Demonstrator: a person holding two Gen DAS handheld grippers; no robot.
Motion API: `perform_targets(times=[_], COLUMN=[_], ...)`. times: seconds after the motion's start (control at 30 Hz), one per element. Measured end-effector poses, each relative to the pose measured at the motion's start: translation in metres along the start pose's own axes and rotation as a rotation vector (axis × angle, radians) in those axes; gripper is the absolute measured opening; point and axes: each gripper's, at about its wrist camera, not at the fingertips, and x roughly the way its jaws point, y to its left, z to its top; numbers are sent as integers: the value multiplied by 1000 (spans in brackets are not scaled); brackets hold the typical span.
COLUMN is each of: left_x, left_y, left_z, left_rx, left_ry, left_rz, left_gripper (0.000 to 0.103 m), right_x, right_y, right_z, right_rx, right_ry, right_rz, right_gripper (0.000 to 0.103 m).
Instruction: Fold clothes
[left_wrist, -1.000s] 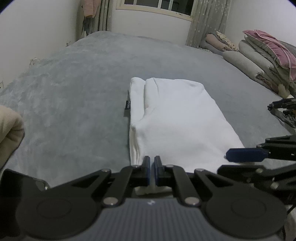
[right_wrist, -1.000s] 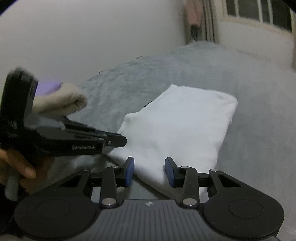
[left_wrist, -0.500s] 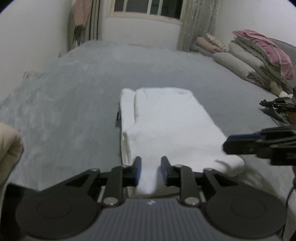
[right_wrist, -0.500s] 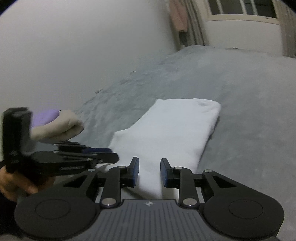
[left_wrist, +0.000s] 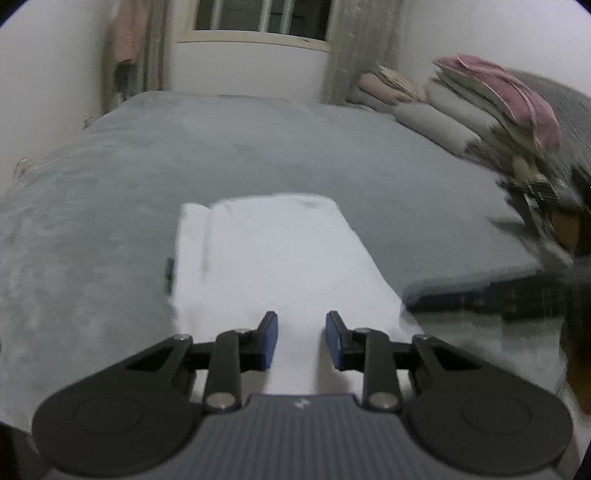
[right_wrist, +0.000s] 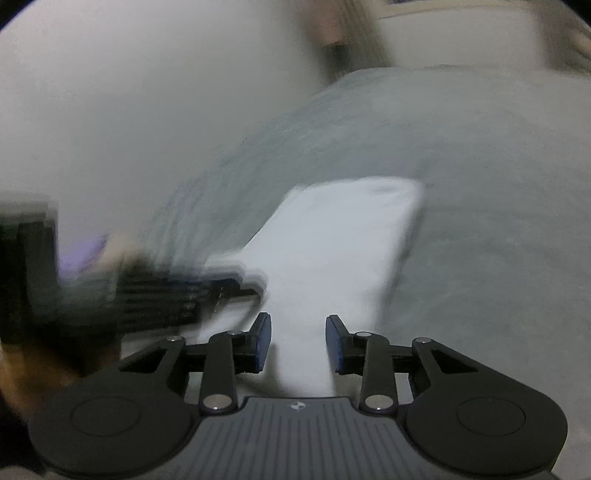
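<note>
Left gripper (left_wrist: 301, 341) and right gripper (right_wrist: 298, 343) both stand with jaws parted, gripping nothing, the near end of the white garment (left_wrist: 273, 258) showing between their fingers on the grey bed (left_wrist: 110, 206). Garment lies ahead as a flat oblong, folded lengthwise; whether a further fold is due cannot be settled, and both views are blurred. No containers seen; pillows (left_wrist: 480, 107) stacked far right.
</note>
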Motion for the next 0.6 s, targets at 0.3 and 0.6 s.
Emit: perform_targets(times=[0.3,0.6], left_x=[-1,3], left_y=[-15,-10], left_z=[-9,-15], left_rx=[36,-10], left_ry=[-1,32], left_rz=[-45,-87], left_gripper=[22,21], right_x=[40,104], right_y=[-50,-80], right_z=[40,66], right_rx=[184,284], right_ry=[8,40], right_rz=[-3,13], right_gripper=[33,41])
